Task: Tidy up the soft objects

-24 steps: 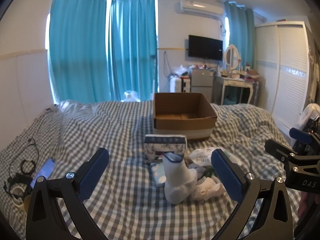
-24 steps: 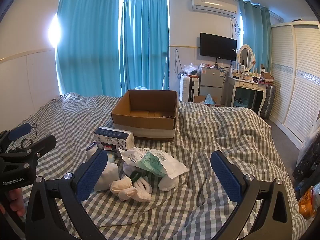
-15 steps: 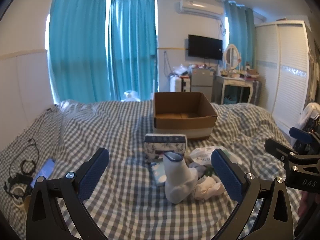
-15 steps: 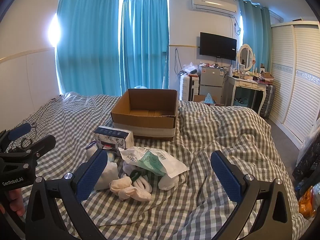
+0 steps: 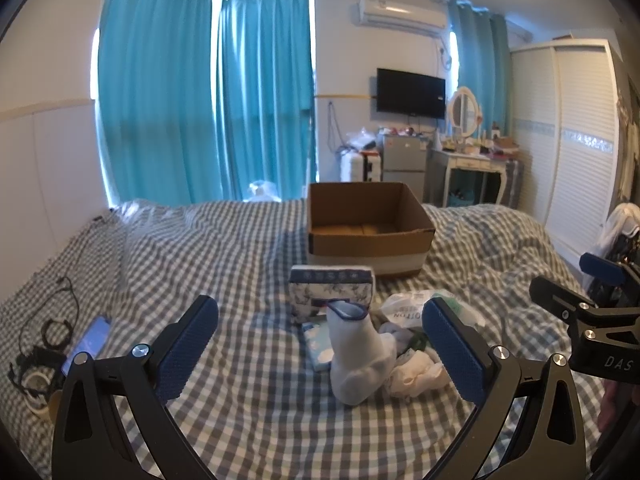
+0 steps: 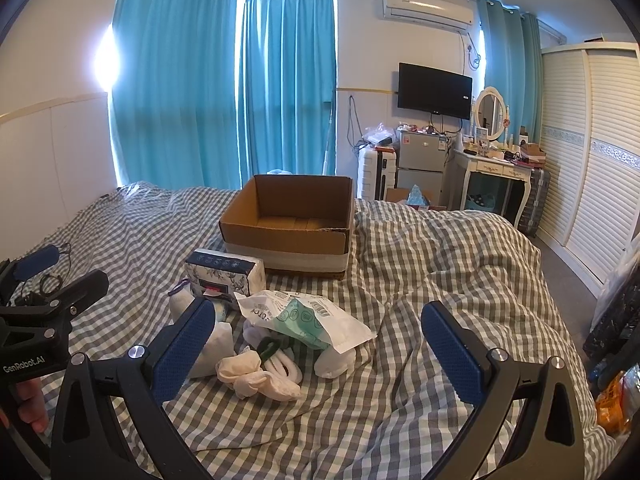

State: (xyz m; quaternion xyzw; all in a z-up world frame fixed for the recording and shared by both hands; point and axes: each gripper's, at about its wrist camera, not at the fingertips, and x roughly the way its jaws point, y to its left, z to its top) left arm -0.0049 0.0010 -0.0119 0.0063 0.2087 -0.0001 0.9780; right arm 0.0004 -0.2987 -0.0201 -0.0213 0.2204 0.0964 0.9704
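Brown cardboard box (image 6: pixel 288 224) stands open on the checked bedcover (image 6: pixel 420 264), and the soft things lie in a small heap just in front of it: a flowered tissue pack (image 6: pixel 224 272), a white sock (image 5: pixel 356 356) standing upright with a blue edge, a plastic bag (image 6: pixel 308 316) and some rolled pale socks (image 6: pixel 256 376). The left gripper (image 5: pixel 320 348) is above the bedcover with its blue fingers wide apart, the upright sock seen between them, and it holds nothing. The right gripper (image 6: pixel 316 352) is also spread wide and empty, near the heap but not touching it.
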